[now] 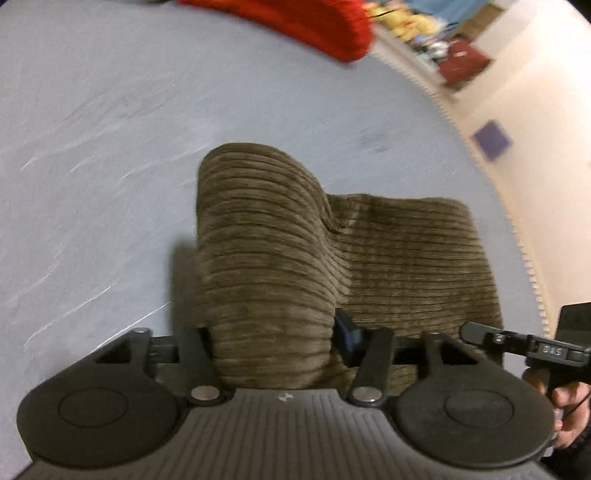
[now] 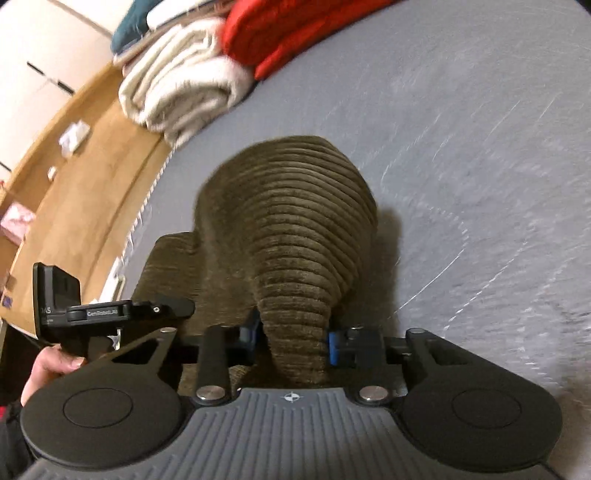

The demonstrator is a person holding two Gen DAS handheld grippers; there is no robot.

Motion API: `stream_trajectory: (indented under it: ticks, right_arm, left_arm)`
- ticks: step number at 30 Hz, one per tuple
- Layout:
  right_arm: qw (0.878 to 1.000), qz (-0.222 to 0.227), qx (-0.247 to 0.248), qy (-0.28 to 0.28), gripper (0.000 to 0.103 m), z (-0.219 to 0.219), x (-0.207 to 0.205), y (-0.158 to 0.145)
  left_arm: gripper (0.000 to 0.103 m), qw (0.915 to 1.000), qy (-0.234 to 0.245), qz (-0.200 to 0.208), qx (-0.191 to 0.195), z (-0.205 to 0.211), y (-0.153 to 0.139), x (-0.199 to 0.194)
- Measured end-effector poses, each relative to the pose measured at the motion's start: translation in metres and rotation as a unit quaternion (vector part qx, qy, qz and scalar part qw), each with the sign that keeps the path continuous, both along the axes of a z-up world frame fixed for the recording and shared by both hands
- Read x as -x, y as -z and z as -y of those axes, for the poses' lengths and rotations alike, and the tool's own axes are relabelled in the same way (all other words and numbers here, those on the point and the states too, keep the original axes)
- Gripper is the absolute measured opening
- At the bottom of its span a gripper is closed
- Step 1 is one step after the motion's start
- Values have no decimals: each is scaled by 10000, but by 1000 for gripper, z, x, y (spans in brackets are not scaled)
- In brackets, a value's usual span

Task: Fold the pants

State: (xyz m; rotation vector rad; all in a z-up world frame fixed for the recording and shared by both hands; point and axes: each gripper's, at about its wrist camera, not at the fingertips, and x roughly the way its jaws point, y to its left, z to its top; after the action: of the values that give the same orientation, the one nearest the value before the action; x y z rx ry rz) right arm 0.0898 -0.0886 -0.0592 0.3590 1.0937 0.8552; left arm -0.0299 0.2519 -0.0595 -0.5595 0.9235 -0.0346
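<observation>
The brown corduroy pants (image 1: 280,243) lie on a grey-blue bed surface (image 1: 92,155). My left gripper (image 1: 273,343) is shut on a thick bunch of the pants cloth, lifted into a hump, while the rest lies flat to the right. In the right wrist view my right gripper (image 2: 293,343) is shut on another bunch of the pants (image 2: 291,236), which rises in a cone from the blue fingertips (image 2: 334,347). Each gripper shows at the edge of the other's view, held in a hand.
A red blanket (image 1: 295,22) lies at the far edge of the bed; it also shows in the right wrist view (image 2: 295,29) beside a rolled cream blanket (image 2: 184,85). The bed edge (image 1: 509,221) runs along the right, a wooden floor (image 2: 92,147) beyond the left edge.
</observation>
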Motion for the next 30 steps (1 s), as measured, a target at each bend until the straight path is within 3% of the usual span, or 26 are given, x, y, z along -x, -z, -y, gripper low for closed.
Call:
stream_trajectory:
  ticks: [5, 12, 13, 14, 15, 16, 17, 18, 19, 21, 23, 25, 27, 28, 29, 30]
  right_arm:
    - [9958, 792, -100, 446, 32, 59, -9, -40]
    - [9761, 2021, 195, 773, 33, 146, -38, -86]
    - [9714, 2228, 263, 777, 35, 153, -44, -91]
    - [9679, 2370, 337, 764, 37, 156, -52, -92]
    - [9633, 2535, 483, 742, 44, 158, -61, -89]
    - [9577, 2659, 709, 843, 52, 160, -70, -83]
    - [9492, 2717, 1110, 1134, 53, 161, -81, -73]
    - [9402, 2701, 1486, 1449, 53, 165, -89, -65]
    - [9301, 2656, 1789, 1797, 52, 172, -95, -60]
    - [9361, 2522, 1552, 1899, 52, 180, -95, -64]
    - [9443, 2750, 1178, 1371, 52, 173, -81, -79]
    - [9350, 3240, 1225, 756, 52, 164, -59, -85]
    - [9355, 3242, 1403, 20, 49, 153, -50, -75]
    - [9411, 2957, 1577, -441, 43, 146, -51, -63]
    - [9446, 2571, 1830, -901, 43, 142, -53, -47]
    - [9377, 2444, 2186, -1150, 44, 139, -52, -32]
  left_arm:
    - [50, 9969, 473, 600, 163, 51, -18, -44]
    - [53, 9845, 790, 1549, 233, 129, -39, -113]
    - [63, 9837, 774, 1618, 115, 137, -36, -123]
    - [80, 9837, 703, 1627, -291, 145, -33, -133]
    - [86, 9833, 546, 1534, -814, 153, -28, -141]
    - [86, 9812, 295, 1302, -1394, 160, -23, -150]
    - [80, 9772, -27, 1052, -1846, 162, -19, -156]
    - [79, 9747, -235, 968, -1999, 162, -18, -157]
    - [78, 9763, -355, 1051, -1855, 161, -24, -154]
    - [74, 9784, -302, 1386, -1502, 159, -36, -143]
    - [66, 9716, 126, 1713, -1628, 174, -48, -133]
    - [58, 9626, 633, 1860, -1866, 191, -48, -126]
    - [47, 9565, 1244, 1808, -1922, 208, -38, -121]
    - [47, 9548, 1604, 1609, -1915, 214, -32, -122]
    - [46, 9519, 1997, 1151, -2018, 221, -18, -125]
    - [45, 9427, 2272, 717, -2336, 230, 1, -127]
